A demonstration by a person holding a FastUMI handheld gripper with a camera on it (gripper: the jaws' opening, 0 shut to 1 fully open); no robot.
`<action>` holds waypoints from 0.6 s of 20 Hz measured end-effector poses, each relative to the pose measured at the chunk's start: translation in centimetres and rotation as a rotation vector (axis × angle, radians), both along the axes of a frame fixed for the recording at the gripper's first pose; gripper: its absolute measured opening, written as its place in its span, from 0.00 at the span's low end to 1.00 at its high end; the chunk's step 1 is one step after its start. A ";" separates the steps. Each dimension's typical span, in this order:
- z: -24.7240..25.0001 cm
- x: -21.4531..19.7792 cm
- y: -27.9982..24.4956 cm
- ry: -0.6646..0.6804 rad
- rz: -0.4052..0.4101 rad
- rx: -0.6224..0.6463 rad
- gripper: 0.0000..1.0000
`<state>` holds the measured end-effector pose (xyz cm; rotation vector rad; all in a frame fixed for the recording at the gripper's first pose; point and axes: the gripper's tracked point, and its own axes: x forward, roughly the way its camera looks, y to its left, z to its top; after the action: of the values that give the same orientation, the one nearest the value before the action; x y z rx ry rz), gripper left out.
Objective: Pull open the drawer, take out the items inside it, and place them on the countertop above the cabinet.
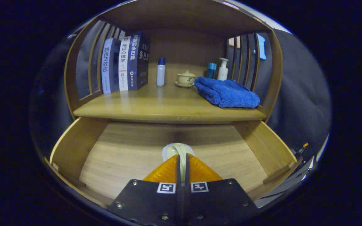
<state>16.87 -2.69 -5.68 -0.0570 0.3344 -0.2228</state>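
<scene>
we see a small pale, cream-white item with a rounded top edge; most of it is hidden behind the fingers, so we cannot tell what kind of thing it is. it sits over the open drawer, which is made of light wood, with a bare floor and low side walls. above the drawer is the countertop of the wooden cabinet, under a curved roof with slatted sides. on the countertop stand three books upright near the one slatted side, then a small white bottle with a blue cap, a lidded cup on a saucer, a teal container, a white pump bottle, and a folded blue towel near the other slatted side. behind the cabinet there is dark cloth. the gripper has its fingers almost together, with only a thin gap, and the pale item is pinched between the tips, its rounded top coming out just ahead of them.
</scene>
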 end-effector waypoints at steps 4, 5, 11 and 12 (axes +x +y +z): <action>0.8 -0.5 -0.6 -0.002 -0.030 0.010 0.04; 0.4 -0.4 -0.5 0.032 -0.016 0.013 0.04; -3.5 1.1 -0.5 0.269 0.021 0.007 0.68; -3.7 1.1 -0.3 0.291 0.028 0.022 0.66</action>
<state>18.01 -3.03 -9.37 -0.0727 0.6253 -0.1835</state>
